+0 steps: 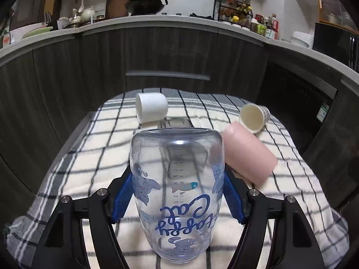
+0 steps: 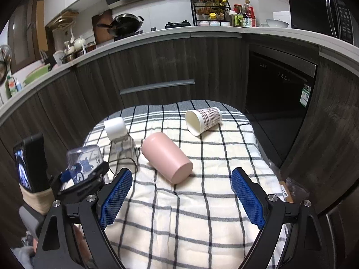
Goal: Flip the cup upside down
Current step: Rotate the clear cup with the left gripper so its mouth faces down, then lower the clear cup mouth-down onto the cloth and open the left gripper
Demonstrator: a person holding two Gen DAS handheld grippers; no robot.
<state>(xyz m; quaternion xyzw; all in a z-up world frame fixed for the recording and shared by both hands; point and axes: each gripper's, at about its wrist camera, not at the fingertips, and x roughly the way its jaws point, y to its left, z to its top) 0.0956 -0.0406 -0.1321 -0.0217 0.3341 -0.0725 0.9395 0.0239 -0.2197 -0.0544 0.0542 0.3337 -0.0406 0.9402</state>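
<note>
My left gripper (image 1: 177, 192) is shut on a clear glass cup (image 1: 177, 188) with blue cat print, held upside down with its base up above the checked cloth (image 1: 89, 157). It also shows at the left of the right wrist view (image 2: 84, 161). A pink cup (image 2: 167, 157) lies on its side mid-table, also in the left wrist view (image 1: 246, 154). A paper cup (image 2: 203, 120) lies on its side at the far right. A white cup (image 2: 115, 126) lies at the far left. A clear glass (image 2: 123, 154) stands upside down. My right gripper (image 2: 179, 192) is open and empty, near the pink cup.
The cloth (image 2: 190, 213) covers a small table in front of dark kitchen cabinets (image 2: 157, 67). A phone (image 2: 29, 163) stands in a holder at the left. A dark dishwasher (image 2: 280, 100) is at the right. A cardboard box (image 2: 287, 192) lies by the table's right edge.
</note>
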